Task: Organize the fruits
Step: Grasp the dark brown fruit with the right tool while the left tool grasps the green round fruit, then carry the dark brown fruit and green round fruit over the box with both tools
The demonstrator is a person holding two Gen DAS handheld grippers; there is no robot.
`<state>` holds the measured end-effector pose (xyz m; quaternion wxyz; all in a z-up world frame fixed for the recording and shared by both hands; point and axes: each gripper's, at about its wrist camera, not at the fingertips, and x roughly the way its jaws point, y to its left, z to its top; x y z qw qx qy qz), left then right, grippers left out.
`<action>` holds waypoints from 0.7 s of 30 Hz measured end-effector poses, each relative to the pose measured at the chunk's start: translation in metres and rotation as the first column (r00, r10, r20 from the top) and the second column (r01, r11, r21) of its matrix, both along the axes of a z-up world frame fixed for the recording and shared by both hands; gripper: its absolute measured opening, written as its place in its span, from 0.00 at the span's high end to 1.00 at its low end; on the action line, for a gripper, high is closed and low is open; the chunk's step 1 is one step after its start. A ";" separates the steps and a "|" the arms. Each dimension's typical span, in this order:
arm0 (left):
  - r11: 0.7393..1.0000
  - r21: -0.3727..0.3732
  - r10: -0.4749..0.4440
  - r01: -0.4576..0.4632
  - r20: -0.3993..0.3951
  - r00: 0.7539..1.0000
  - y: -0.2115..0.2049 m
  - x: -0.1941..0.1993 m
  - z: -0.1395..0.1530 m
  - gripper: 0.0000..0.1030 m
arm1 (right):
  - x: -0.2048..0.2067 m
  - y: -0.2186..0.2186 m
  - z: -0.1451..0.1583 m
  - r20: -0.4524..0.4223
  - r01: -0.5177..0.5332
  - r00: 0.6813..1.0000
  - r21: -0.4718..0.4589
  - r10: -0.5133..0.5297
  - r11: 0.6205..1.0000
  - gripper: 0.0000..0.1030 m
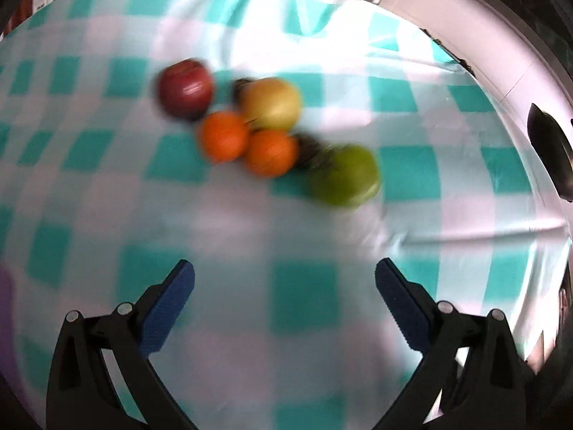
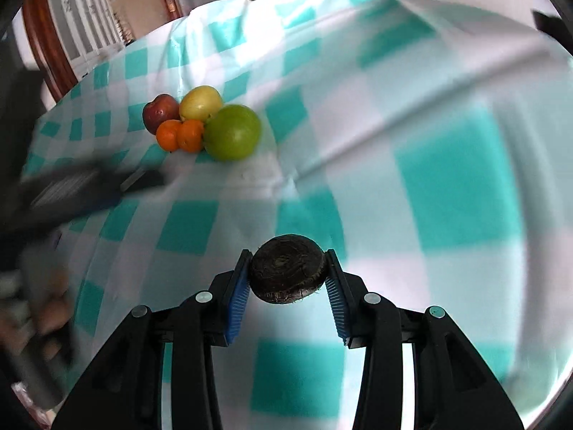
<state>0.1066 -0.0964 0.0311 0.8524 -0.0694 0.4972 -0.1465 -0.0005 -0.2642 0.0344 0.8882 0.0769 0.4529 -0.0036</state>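
Our right tool (image 2: 288, 276) clamps a rough, dark, flattened round fruit (image 2: 288, 272) between ribbed blue pads. Our left tool (image 1: 284, 279) gapes wide and empty, smooth round apples and oranges (image 1: 224, 136) clustered ahead on the glossy checked cloth (image 1: 250, 233).

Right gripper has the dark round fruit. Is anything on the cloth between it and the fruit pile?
Nothing visible blocks it. The right gripper holds the dark fruit, and only bare checkered tablecloth lies before the green apple at the pile's near edge.
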 end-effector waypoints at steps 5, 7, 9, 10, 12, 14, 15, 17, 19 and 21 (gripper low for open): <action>0.999 0.036 0.018 -0.019 0.036 0.999 -0.045 0.034 -0.024 0.02 | -0.024 -0.008 0.001 0.001 0.023 1.000 0.002 -0.023 1.000 0.61; 0.996 0.080 0.029 -0.034 0.061 0.998 -0.057 0.045 -0.029 0.02 | -0.030 -0.009 0.004 0.008 0.034 0.999 0.013 -0.034 0.999 0.61; 0.994 0.099 0.029 -0.035 0.063 0.998 -0.066 0.055 -0.035 0.06 | -0.035 -0.007 0.007 0.019 0.038 0.999 0.016 -0.038 0.999 0.61; 0.992 0.120 0.021 -0.030 0.074 0.997 -0.072 0.059 -0.036 0.07 | -0.036 -0.007 0.009 0.023 0.039 0.999 0.016 -0.039 0.999 0.61; 0.992 0.125 -0.030 0.018 0.094 0.995 -0.080 0.057 -0.035 0.28 | -0.040 -0.005 0.010 0.027 0.047 0.999 0.024 -0.047 0.999 0.61; 0.989 0.108 -0.110 0.100 0.087 0.990 -0.084 0.049 -0.031 0.39 | -0.041 -0.005 0.009 0.024 0.060 0.998 0.035 -0.060 0.998 0.61; 0.988 0.108 -0.115 0.106 0.082 0.990 -0.083 0.045 -0.031 0.39 | -0.041 -0.004 0.008 0.018 0.068 0.997 0.046 -0.069 0.997 0.61; 0.985 0.122 -0.128 0.119 0.069 0.989 -0.073 0.029 -0.029 0.39 | -0.042 -0.004 0.005 0.016 0.079 0.997 0.071 -0.080 0.994 0.61; 0.985 0.125 -0.124 0.118 0.043 0.991 -0.058 0.008 -0.027 0.39 | -0.043 -0.002 0.001 0.015 0.078 0.997 0.092 -0.079 0.993 0.61; 0.980 0.152 -0.132 0.125 0.037 0.991 -0.044 -0.015 -0.025 0.39 | -0.043 -0.001 -0.003 0.018 0.073 0.997 0.113 -0.076 0.991 0.61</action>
